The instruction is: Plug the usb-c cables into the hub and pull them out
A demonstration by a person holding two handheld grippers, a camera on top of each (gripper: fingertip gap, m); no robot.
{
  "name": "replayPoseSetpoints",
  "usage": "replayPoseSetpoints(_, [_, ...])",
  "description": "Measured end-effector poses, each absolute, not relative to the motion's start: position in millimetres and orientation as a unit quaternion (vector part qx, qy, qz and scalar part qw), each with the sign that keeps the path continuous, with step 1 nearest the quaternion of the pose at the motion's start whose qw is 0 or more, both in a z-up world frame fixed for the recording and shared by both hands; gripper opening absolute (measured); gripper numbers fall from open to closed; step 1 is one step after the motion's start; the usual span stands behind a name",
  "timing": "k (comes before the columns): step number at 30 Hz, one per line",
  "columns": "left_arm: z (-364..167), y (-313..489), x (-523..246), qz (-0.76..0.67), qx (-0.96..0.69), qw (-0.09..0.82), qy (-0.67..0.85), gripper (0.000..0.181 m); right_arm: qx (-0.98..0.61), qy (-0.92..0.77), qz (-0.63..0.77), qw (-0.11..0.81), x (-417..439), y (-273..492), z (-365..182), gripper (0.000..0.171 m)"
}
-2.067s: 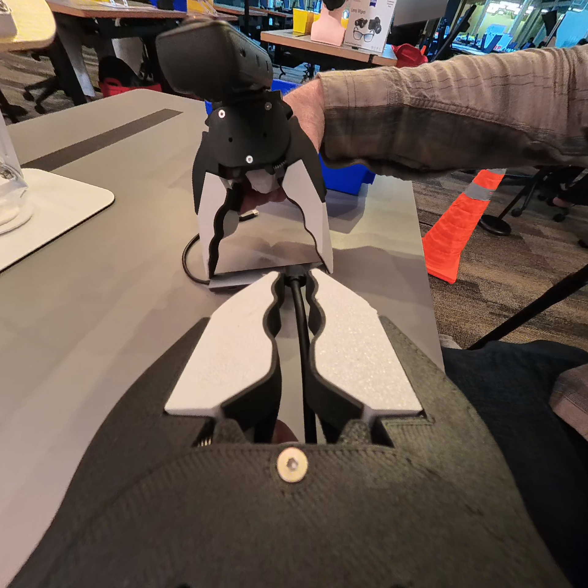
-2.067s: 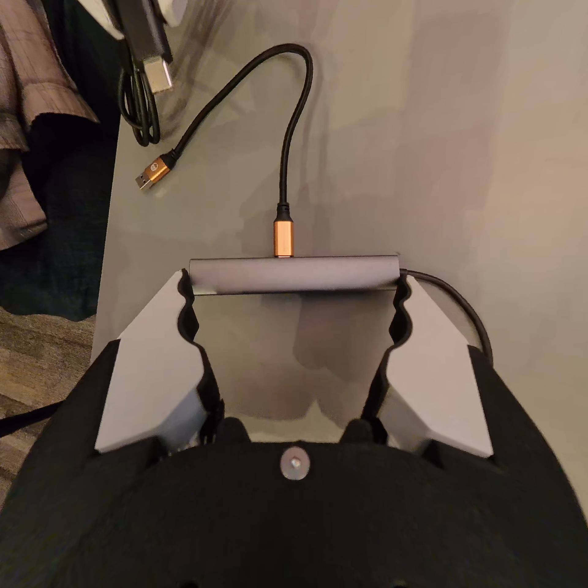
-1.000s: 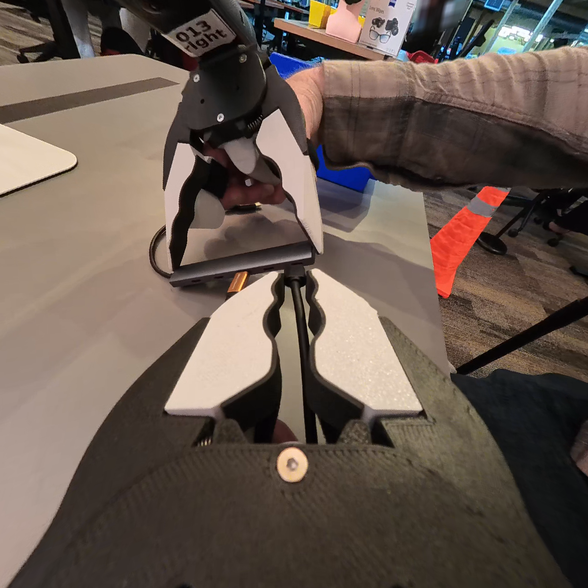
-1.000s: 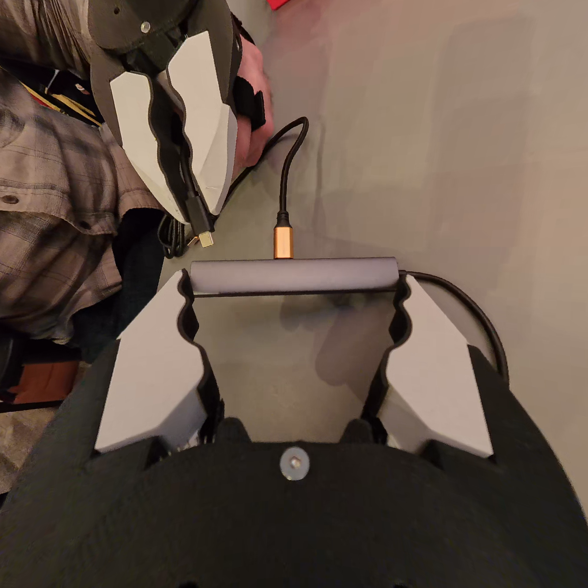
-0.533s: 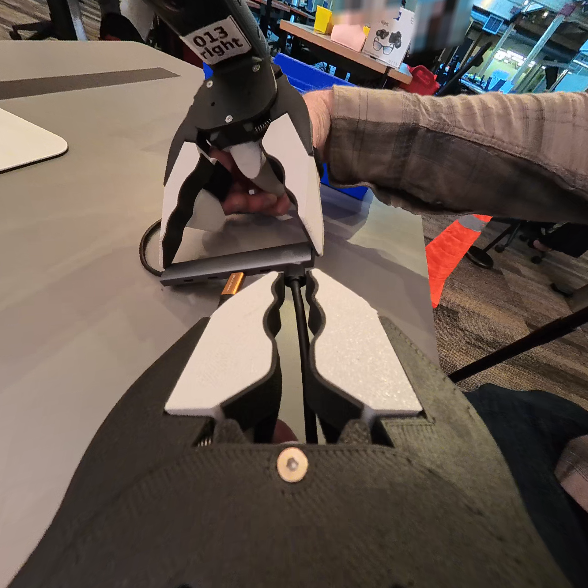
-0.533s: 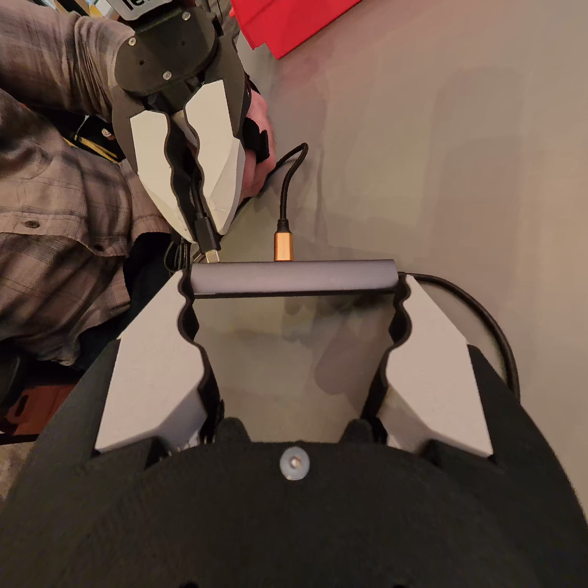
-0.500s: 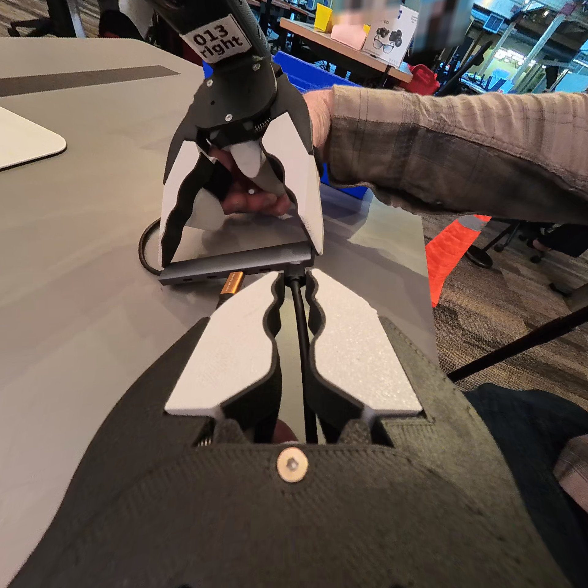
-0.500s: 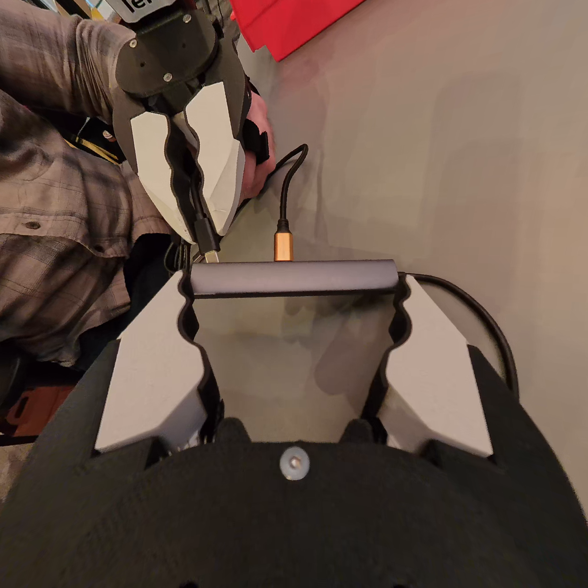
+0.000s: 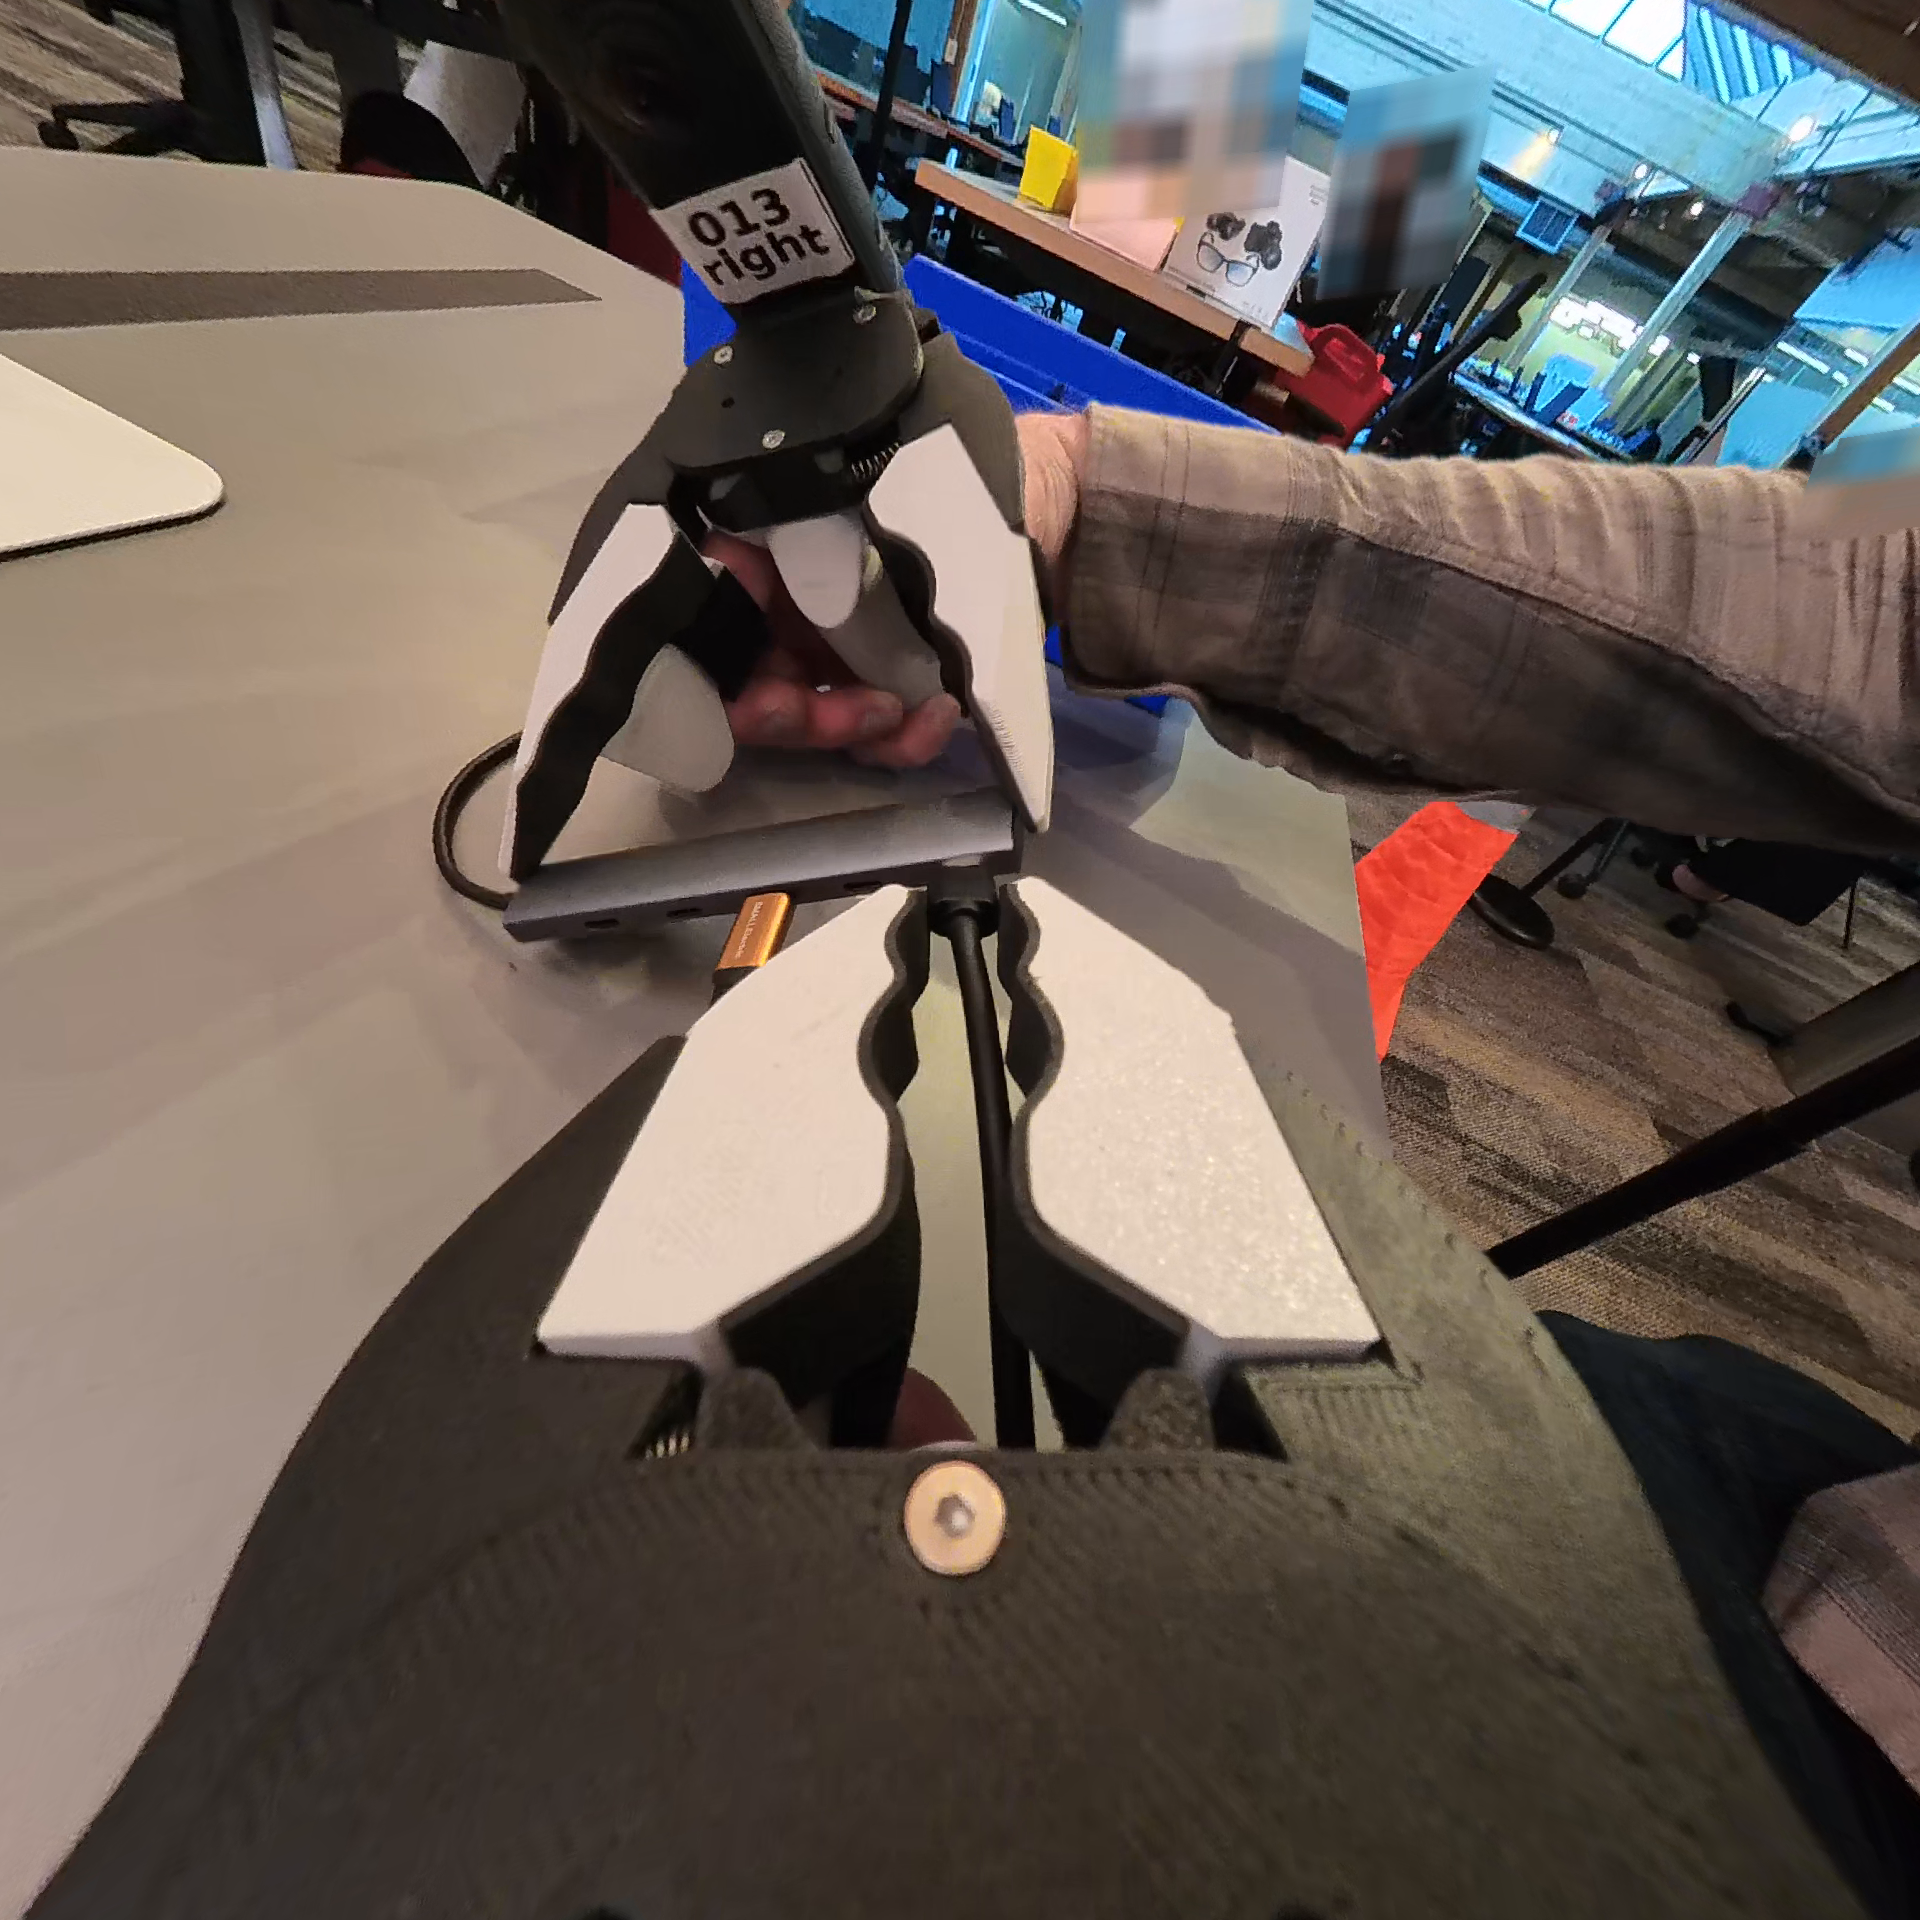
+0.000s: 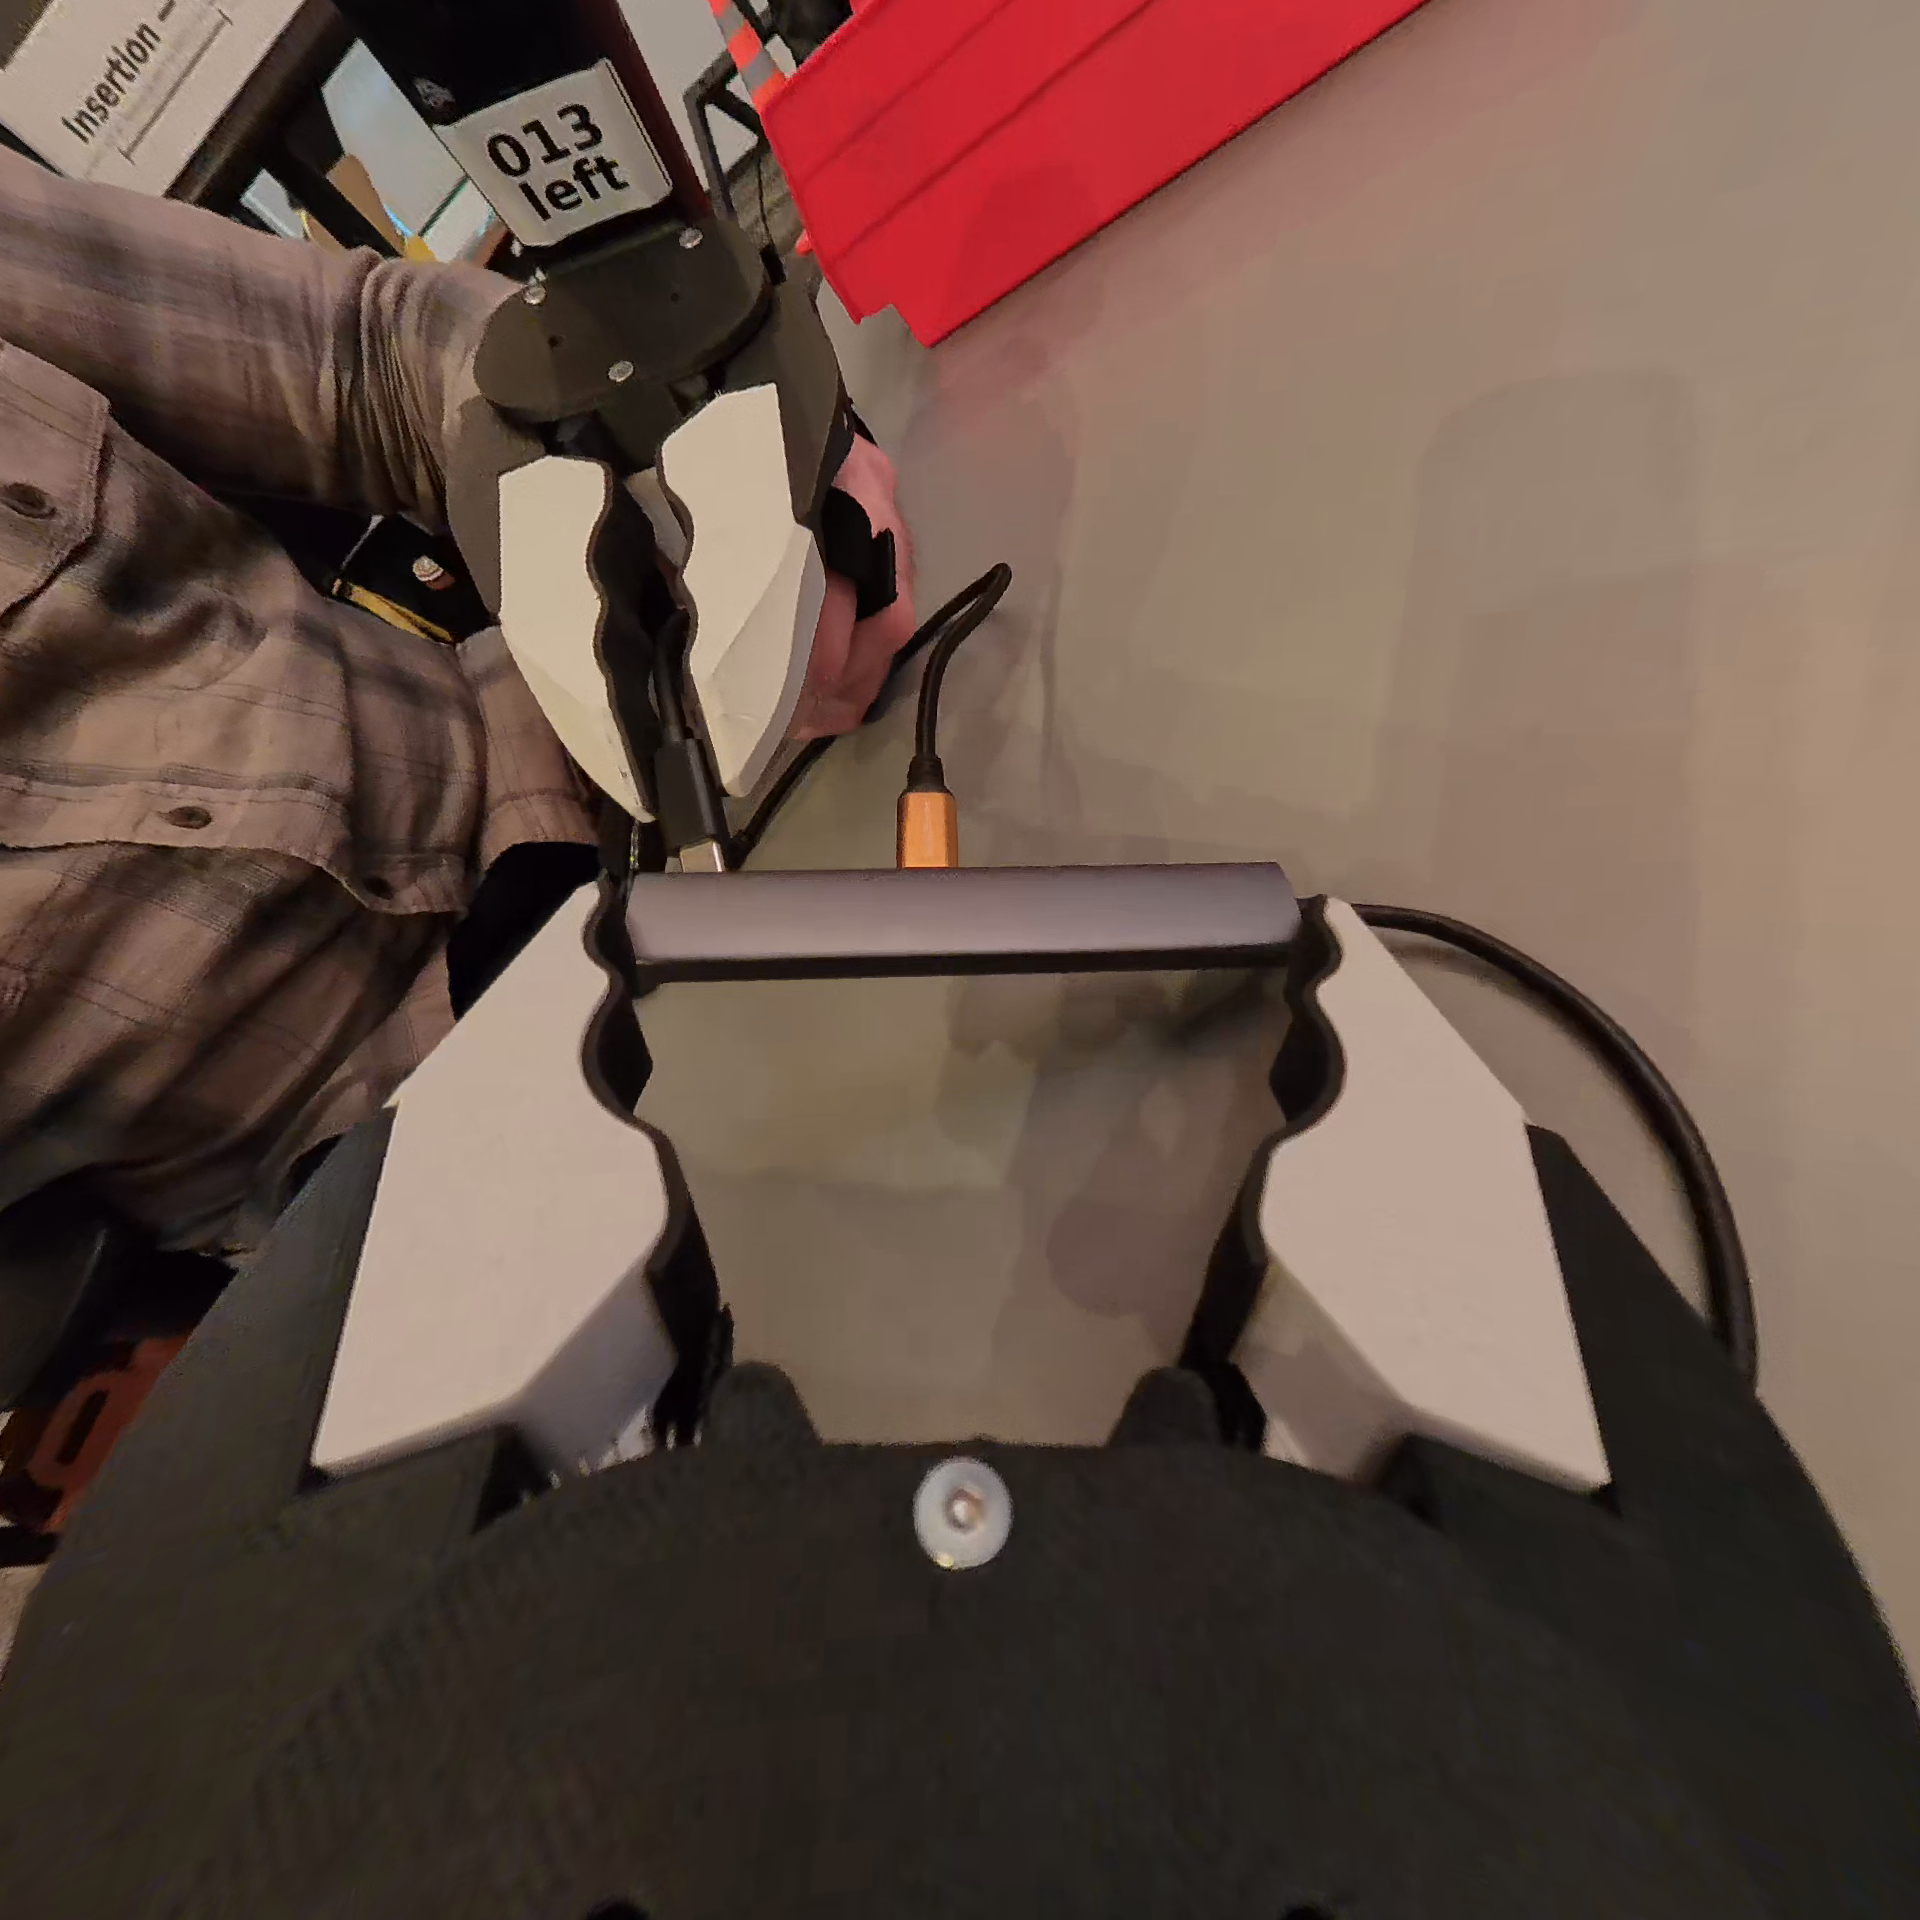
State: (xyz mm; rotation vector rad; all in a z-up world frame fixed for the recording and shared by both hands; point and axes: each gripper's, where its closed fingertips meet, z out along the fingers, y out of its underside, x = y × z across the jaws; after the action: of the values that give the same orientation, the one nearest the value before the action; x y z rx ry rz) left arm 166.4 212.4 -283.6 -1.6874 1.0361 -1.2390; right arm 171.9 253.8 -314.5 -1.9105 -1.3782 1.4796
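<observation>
A grey USB hub [image 10: 961, 914] lies on the grey table [image 10: 1455, 520]. My right gripper [image 10: 961, 920] is shut on the hub, one fingertip at each end; it also shows in the left wrist view [image 9: 769, 836]. My left gripper [image 9: 958, 904] is shut on a black USB-C cable [image 9: 982, 1091] just behind its plug [image 10: 691, 800]. The plug's metal tip touches the hub's long side at one end port, and how deep it sits is hidden. An orange-collared plug [image 10: 925, 826] sits in a port near the middle of the hub [image 9: 753, 930].
The hub's own black cable [image 10: 1621, 1060] loops off one end. A red bin [image 10: 1039, 135] stands on the table beyond. A white pad [image 9: 83, 478] lies far left. The table edge [image 9: 1351, 935] runs close on the right, with an orange object [image 9: 1423, 894] on the floor below.
My left gripper has carried the black plug from a short way off the hub up to its end port. The right gripper keeps hold of the hub.
</observation>
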Motion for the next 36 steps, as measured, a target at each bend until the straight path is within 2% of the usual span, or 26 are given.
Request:
replayPoseSetpoints(13, [-278,215,166,-0.516,-0.661,0.392,0.378,0.012,-0.662,-0.468,0.550,0.200,172,256,-304,0.121])
replayPoseSetpoints(14, [-277,215,166,-0.516,-0.662,0.393,0.376,0.012,-0.640,-0.468,0.575,0.202,174,252,-295,0.049])
replayPoseSetpoints(15, [-276,216,166,-0.520,-0.660,0.394,0.373,0.012,-0.643,-0.440,0.584,0.226,173,263,-289,0.048])
replayPoseSetpoints(16, [-273,216,167,-0.526,-0.657,0.395,0.368,0.012,-0.638,-0.438,0.591,0.229,174,263,-287,0.039])
replayPoseSetpoints(17, [-271,215,168,-0.530,-0.654,0.396,0.367,0.012,-0.644,-0.433,0.587,0.231,174,265,-289,0.046])
replayPoseSetpoints(20, [-268,216,168,-0.514,-0.656,0.406,0.375,0.012,-0.645,-0.437,0.579,0.242,175,264,-286,0.047])
replayPoseSetpoints(22, [-266,218,162,-0.508,-0.654,0.415,0.377,0.012,-0.656,-0.442,0.554,0.258,176,268,-282,0.058])
replayPoseSetpoints(23, [-265,220,158,-0.504,-0.655,0.419,0.377,0.012,-0.676,-0.447,0.525,0.262,179,273,-287,0.064])
replayPoseSetpoints(26, [-262,229,147,-0.493,-0.657,0.432,0.372,0.012,-0.735,-0.466,0.395,0.296,186,297,-304,0.061])
replayPoseSetpoints(29, [-255,236,140,-0.489,-0.656,0.446,0.362,0.012,-0.772,-0.507,0.258,0.284,189,307,-331,0.079])
replayPoseSetpoints(31, [-253,240,137,-0.480,-0.656,0.455,0.363,0.012,-0.796,-0.501,0.195,0.280,188,312,-344,0.073])
replayPoseSetpoints(33, [-252,241,134,-0.472,-0.656,0.462,0.365,0.012,-0.831,-0.463,0.122,0.283,196,323,-358,0.055])
replayPoseSetpoints(35, [-253,242,131,-0.467,-0.658,0.466,0.362,0.012,-0.851,-0.418,0.110,0.299,196,328,-363,0.047])
replayPoseSetpoints(36, [-253,243,130,-0.467,-0.659,0.468,0.360,0.012,-0.856,-0.402,0.121,0.302,193,327,-363,0.035])
